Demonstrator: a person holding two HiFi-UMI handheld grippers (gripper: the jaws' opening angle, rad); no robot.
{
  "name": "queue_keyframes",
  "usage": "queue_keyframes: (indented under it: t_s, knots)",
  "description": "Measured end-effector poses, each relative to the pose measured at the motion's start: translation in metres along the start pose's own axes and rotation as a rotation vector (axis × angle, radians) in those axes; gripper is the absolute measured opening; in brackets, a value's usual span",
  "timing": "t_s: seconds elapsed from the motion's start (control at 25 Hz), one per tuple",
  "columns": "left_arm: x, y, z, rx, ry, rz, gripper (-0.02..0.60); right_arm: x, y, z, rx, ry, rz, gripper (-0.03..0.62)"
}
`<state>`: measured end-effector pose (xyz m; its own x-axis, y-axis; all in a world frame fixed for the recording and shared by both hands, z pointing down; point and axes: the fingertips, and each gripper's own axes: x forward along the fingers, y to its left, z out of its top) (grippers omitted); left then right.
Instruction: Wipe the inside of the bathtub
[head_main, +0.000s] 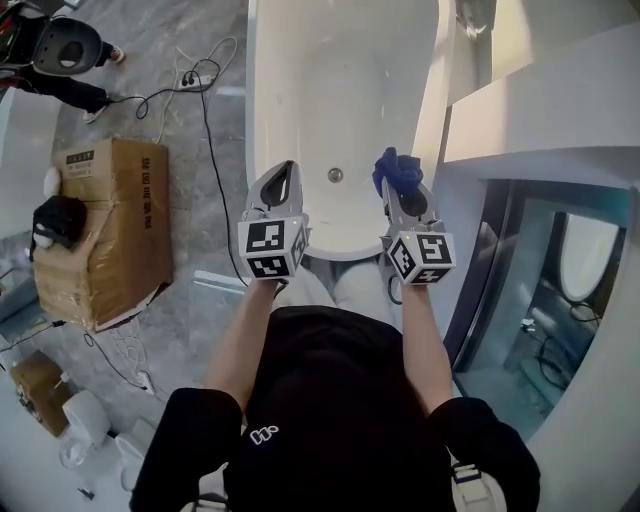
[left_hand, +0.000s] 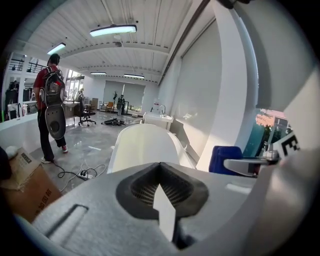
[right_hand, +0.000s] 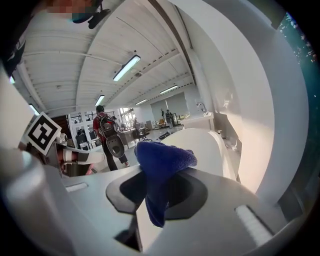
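1. The cloth (head_main: 398, 170), blue and bunched, is held in the right gripper (head_main: 405, 195). The jaws are clamped on one fold, and the rest flops over the jaw tips and hangs loose.
2. It looks soft, light and limp, so it should mould to curved walls. Hard rubbing could drag it out of a shallow pinch, so a deep bite on a thick fold seems the safest hold.
3. The left gripper (head_main: 287, 178) is closed with nothing between its jaws. It hovers at 9 o'clock from the cloth.
4. The bathtub (head_main: 345, 90) lies straight ahead of the person, white, glossy and probably slick. Its long axis runs from 6 to 12 o'clock in the head view, and the near end is rounded.
5. The drain (head_main: 335, 175) sits near that 6 o'clock end, between the two grippers.
6. Wiping does not seem to have begun: the cloth appears to hang above the tub's near end, by the 3 o'clock rim, not pressed on the surface.
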<state>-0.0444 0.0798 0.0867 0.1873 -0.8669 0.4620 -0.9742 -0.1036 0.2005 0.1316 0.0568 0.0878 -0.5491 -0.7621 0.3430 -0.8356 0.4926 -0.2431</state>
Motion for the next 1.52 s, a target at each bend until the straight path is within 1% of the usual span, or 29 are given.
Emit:
queue_keyframes:
  t_s: [0.16, 0.32, 0.56, 0.72, 0.96, 1.04, 1.16, 1.24, 1.32, 1.4, 1.52]
  knots:
    - [0.027, 0.008, -0.007, -0.002, 0.025, -0.014, 0.002, 0.021, -0.009, -0.016, -0.006, 0.038, -0.002, 0.078]
    - [0.056, 0.027, -0.022, 0.000, 0.079, -0.059, 0.002, 0.047, -0.004, -0.038, 0.000, 0.076, -0.031, 0.078]
    - [0.103, 0.040, -0.062, 0.063, 0.179, -0.141, 0.002, 0.071, -0.002, -0.091, 0.034, 0.150, -0.059, 0.078]
    - [0.133, 0.049, -0.095, 0.078, 0.225, -0.161, 0.002, 0.089, -0.010, -0.127, 0.059, 0.180, -0.068, 0.078]
    - [0.174, 0.069, -0.138, 0.066, 0.259, -0.156, 0.002, 0.121, -0.028, -0.185, 0.080, 0.234, -0.072, 0.078]
    - [0.180, 0.068, -0.159, 0.055, 0.285, -0.159, 0.002, 0.123, -0.026, -0.212, 0.082, 0.284, -0.052, 0.078]
    - [0.200, 0.071, -0.186, 0.045, 0.316, -0.159, 0.002, 0.137, -0.021, -0.248, 0.072, 0.344, 0.005, 0.078]
    - [0.217, 0.080, -0.201, 0.063, 0.331, -0.144, 0.002, 0.150, -0.019, -0.268, 0.072, 0.372, 0.033, 0.078]
    - [0.235, 0.094, -0.213, 0.079, 0.336, -0.105, 0.002, 0.162, -0.021, -0.286, 0.067, 0.399, 0.054, 0.078]
    - [0.250, 0.104, -0.222, 0.054, 0.340, -0.081, 0.002, 0.170, -0.025, -0.301, 0.068, 0.420, 0.063, 0.078]
    - [0.271, 0.111, -0.238, 0.038, 0.350, -0.080, 0.002, 0.181, -0.034, -0.324, 0.076, 0.440, 0.065, 0.078]
